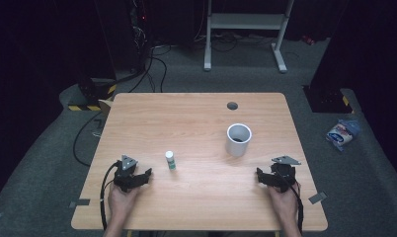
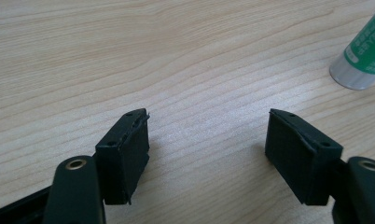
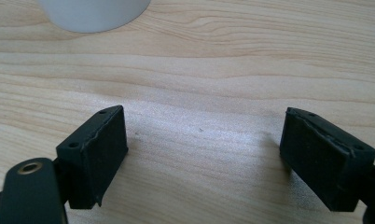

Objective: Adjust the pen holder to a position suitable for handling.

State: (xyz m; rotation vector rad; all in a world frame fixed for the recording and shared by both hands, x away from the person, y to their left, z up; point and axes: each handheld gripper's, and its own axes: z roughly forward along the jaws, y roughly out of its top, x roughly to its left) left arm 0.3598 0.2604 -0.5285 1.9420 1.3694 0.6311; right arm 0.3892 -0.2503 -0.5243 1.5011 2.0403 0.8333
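Items: 1 glue stick [image 1: 171, 160], upright, near front edge of tabletop [image 1: 196, 113], left of centre; 1 white cup [image 1: 238, 139], right of centre; 2 grippers. Left gripper [image 1: 137, 177] and right gripper [image 1: 268, 177] rest by front edge, jaws wide apart, nothing held. Step: start, pre-reach; next prob. left gripper to glue stick just beside it, straddle and close.
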